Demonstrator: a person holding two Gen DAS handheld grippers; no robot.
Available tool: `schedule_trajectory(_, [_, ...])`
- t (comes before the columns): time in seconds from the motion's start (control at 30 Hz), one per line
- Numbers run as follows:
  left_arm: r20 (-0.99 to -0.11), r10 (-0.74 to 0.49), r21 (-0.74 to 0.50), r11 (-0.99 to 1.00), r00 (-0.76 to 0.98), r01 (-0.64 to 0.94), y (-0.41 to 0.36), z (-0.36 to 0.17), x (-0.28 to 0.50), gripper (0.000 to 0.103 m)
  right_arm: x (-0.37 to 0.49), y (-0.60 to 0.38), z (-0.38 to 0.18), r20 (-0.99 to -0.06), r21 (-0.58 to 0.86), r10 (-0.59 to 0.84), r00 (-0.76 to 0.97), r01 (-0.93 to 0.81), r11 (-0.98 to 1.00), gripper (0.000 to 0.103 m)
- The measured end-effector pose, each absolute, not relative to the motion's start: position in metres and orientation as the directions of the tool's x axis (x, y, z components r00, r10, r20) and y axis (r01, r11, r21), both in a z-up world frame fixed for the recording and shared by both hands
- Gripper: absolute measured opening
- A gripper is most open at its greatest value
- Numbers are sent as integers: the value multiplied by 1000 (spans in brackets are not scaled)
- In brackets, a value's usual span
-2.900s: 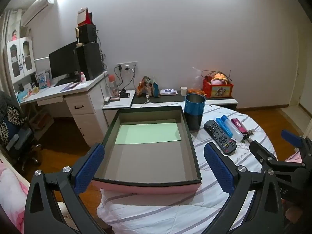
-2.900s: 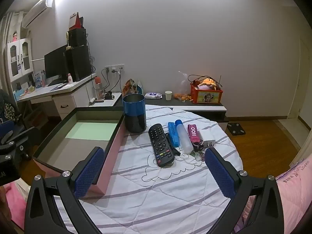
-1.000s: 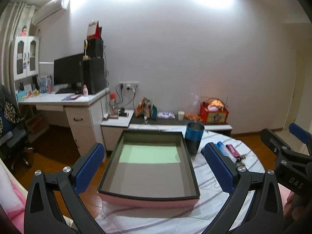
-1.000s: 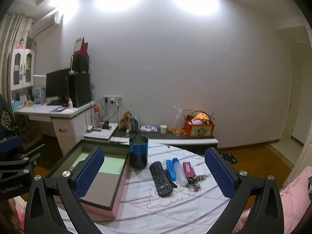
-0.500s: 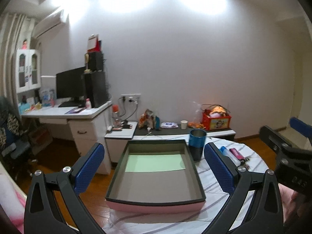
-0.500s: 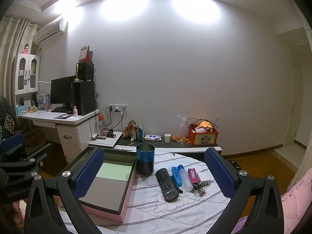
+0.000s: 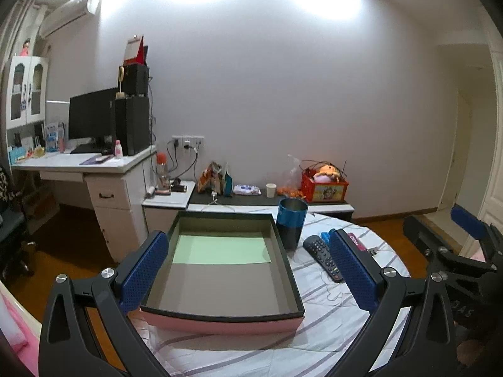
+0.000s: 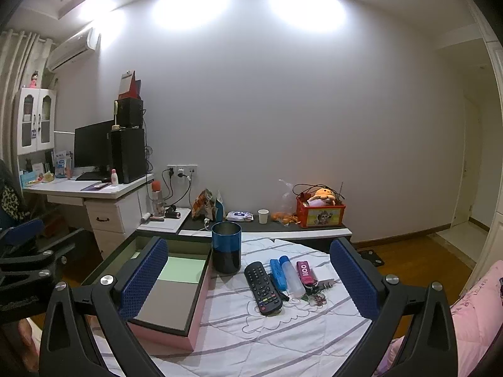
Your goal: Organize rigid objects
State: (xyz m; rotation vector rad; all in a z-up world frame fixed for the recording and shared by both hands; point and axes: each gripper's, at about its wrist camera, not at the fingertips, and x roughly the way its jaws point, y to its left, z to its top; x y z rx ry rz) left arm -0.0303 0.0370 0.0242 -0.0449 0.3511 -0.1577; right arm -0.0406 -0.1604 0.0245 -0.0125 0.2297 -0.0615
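Note:
A pink open box [image 7: 220, 325] with a dark rim and a green sheet inside sits on the left of a round table; it also shows in the right wrist view [image 8: 169, 336]. Right of it stand a blue-and-black cup [image 8: 226, 251], a black remote [image 8: 262, 287], a blue case [image 8: 278, 274], a clear bottle with a blue cap [image 8: 292, 276], a pink pack [image 8: 305, 271] and keys [image 8: 314, 295]. My left gripper [image 7: 251, 271] is open and empty, above the box. My right gripper [image 8: 248, 279] is open and empty, above the remote.
The table wears a white striped cloth [image 8: 283, 339]. Behind it a low dark shelf [image 8: 283, 231] carries snacks, a paper cup and a red toy box. A white desk [image 7: 85, 163] with a monitor stands at the left. Pink bedding [image 8: 471, 308] lies at the right.
Both grippers rose and tilted up, away from the table, then came down a little toward it. Both stayed open and empty. Nothing on the table moved.

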Motion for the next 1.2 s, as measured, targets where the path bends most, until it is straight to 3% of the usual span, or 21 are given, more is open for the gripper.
schedule_trajectory(1.2, [-297, -23, -2, 1000, 955, 24, 28, 21, -3, 103, -1, -173, 22, -193, -4, -19, 981, 18, 1000, 103])
